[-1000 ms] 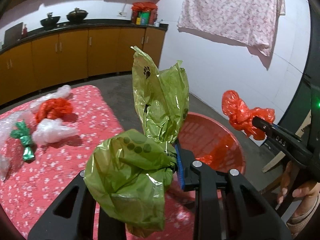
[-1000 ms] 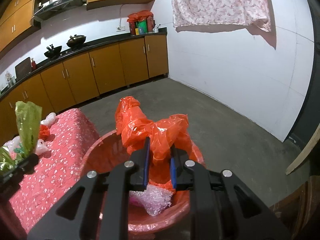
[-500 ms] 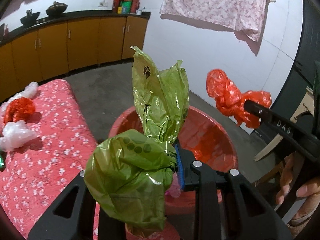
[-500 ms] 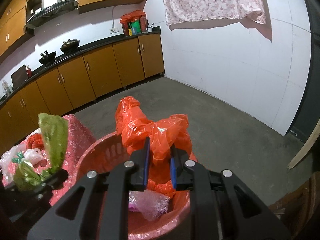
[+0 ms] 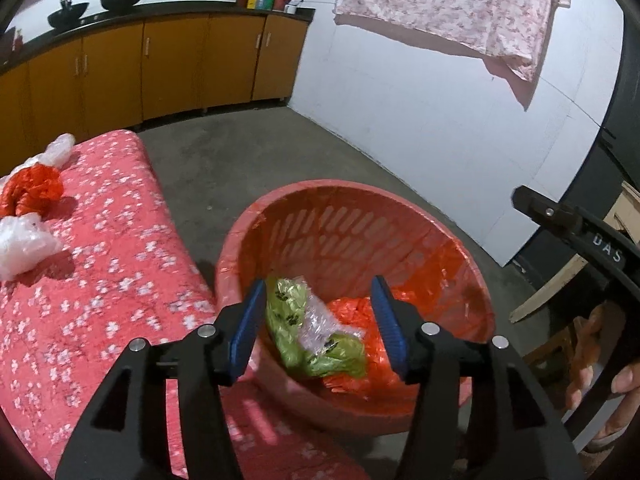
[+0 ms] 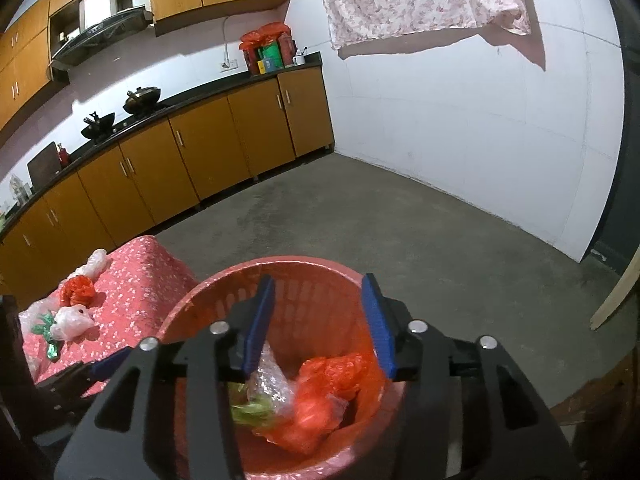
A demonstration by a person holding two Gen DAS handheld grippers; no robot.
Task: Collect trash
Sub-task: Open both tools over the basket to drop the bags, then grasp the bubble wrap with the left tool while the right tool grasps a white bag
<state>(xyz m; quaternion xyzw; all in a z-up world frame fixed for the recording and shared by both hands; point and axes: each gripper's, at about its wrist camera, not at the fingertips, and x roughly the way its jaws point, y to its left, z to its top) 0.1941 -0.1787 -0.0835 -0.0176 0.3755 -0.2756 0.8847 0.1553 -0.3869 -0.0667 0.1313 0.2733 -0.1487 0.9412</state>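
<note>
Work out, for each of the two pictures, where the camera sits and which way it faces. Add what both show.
Left wrist: rides the left tongs, looking down into the red basket; the right tongs and a hand show at right.
Right wrist: rides the right tongs, facing the basket and cabinets; no hand shows.
Shared: the basket, green bag, floral table, hanging cloth. Both tongs are opening, empty.

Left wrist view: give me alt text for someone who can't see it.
The left gripper, jaws opening and empty, hangs over a red basket holding a green bag, clear plastic and an orange bag. Left of it, a red floral cloth carries more bags; the right gripper's tip shows at the right edge.
</note>
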